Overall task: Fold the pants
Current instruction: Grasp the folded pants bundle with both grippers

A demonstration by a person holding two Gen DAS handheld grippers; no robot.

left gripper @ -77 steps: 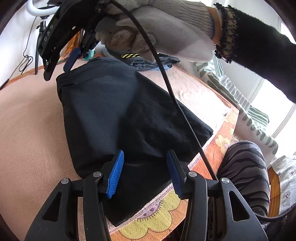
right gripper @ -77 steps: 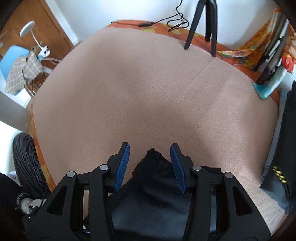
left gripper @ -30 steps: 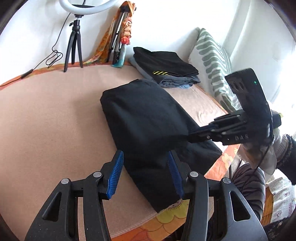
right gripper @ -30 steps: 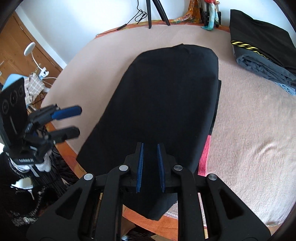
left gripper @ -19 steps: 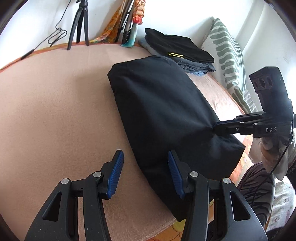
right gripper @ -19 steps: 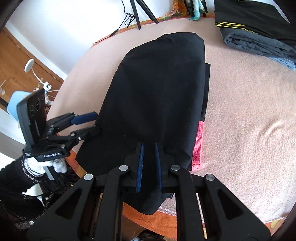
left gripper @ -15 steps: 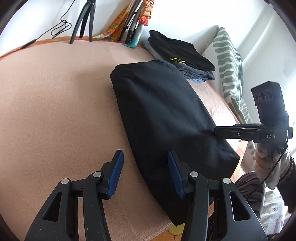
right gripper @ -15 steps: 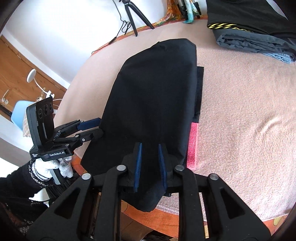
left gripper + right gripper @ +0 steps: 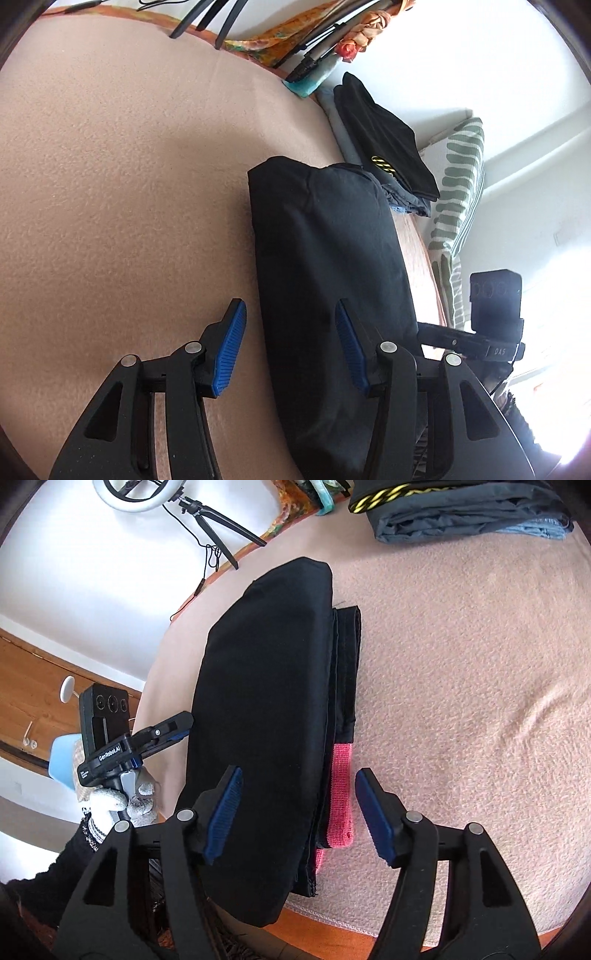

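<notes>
Pants [image 9: 328,266] lie folded into a long black bundle on the pink blanket [image 9: 122,177], one end hanging over the blanket's near edge. In the right wrist view the same bundle [image 9: 266,686] shows a lower layer sticking out along its right side, with a pink-red waistband [image 9: 340,797] exposed near my end.

My left gripper [image 9: 290,347] hovers over the near end of the pants. Its jaws are opening a little, about half wide. The left pad sits over bare blanket just beside the bundle's edge; the right pad is over the black cloth. The pads press on nothing, so no hold. From the right wrist view this gripper [image 9: 177,727] comes in from the left, fingertips at the bundle's left edge, held by a gloved hand [image 9: 118,805] with a dark sleeve.

My right gripper [image 9: 295,808] has its jaws opening, now wide. The near end of the pants and the waistband lie between the pads in the picture, but the pads stand clear of the cloth on both sides. Nothing gripped. In the left wrist view only its body [image 9: 495,321] shows at the right, past the bundle's edge; its fingertips are hidden behind my own finger.

Beyond the pants, a stack of folded clothes [image 9: 384,144] sits on the blanket. A striped pillow [image 9: 458,192] leans to the right. A ring light [image 9: 136,494] on a tripod stands at the far edge.
</notes>
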